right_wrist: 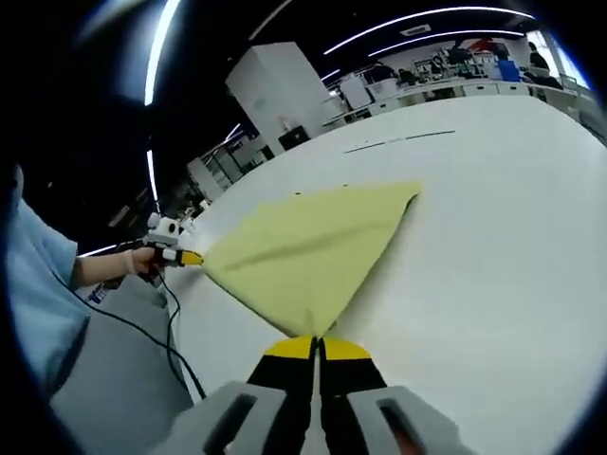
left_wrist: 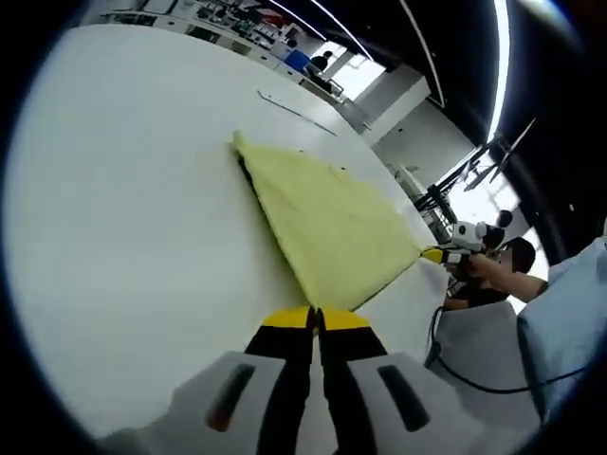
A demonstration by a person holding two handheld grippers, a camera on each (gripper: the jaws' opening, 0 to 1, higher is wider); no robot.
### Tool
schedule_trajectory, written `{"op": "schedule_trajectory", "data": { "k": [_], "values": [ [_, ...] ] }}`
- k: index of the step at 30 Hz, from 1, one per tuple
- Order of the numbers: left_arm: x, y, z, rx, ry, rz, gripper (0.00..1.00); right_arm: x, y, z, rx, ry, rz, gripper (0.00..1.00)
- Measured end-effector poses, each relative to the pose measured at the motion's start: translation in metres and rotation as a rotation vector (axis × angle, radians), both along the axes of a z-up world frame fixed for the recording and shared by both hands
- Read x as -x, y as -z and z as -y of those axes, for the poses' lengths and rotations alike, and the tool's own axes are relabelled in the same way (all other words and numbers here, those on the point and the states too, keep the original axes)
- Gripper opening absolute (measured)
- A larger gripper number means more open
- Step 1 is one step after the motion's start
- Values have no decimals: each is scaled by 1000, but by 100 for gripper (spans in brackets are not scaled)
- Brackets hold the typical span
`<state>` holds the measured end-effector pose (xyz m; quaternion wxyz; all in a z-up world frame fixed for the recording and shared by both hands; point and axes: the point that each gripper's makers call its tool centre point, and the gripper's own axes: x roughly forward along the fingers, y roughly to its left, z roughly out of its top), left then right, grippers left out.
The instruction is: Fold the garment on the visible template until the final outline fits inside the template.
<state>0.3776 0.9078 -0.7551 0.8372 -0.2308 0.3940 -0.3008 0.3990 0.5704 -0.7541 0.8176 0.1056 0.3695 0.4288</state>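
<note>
**Yellow garment held at two corners over the table**

The left hand-held gripper (left_wrist: 317,320) has its jaws together, clamped on a near corner of the yellow garment (left_wrist: 327,223). The garment lies spread as a flat triangle on the white table (left_wrist: 123,209), its far tip pointing away. The right hand-held gripper (right_wrist: 317,347) is likewise pinched on the other near corner. A thin dark line (right_wrist: 398,139) marks the table beyond the garment.
</note>
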Motion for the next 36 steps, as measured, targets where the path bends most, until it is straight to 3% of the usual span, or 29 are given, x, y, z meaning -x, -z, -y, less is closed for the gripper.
{"op": "schedule_trajectory", "data": {
  "k": [6, 8, 10, 13, 19, 24, 30, 36],
  "values": [
    [-1, 0, 1, -56, -30, -3, 1, -3, -2, 2, -34, 24, 18, 0],
    [-4, -5, -1, -80, -32, 14, 11, -5, -6, 3, -28, 17, 60, 3],
    [-10, -13, -3, -119, -35, 54, 30, -6, -12, 6, -27, 20, 78, 18],
    [-17, -27, -5, -170, -19, 104, 45, -16, -26, 10, -13, 16, 180, 38],
    [-30, -46, -4, -250, -4, 175, 80, -21, -39, 5, -5, -7, 239, 75],
    [-34, -52, 0, -263, -7, 202, 97, -18, -33, 0, 33, -48, 259, 100],
    [-33, -53, 2, -268, 6, 215, 99, -15, -26, -1, 63, -72, 265, 100],
    [-29, -57, 6, -234, -12, 224, 99, -17, -33, -6, 26, -37, 278, 100]
  ]
}}
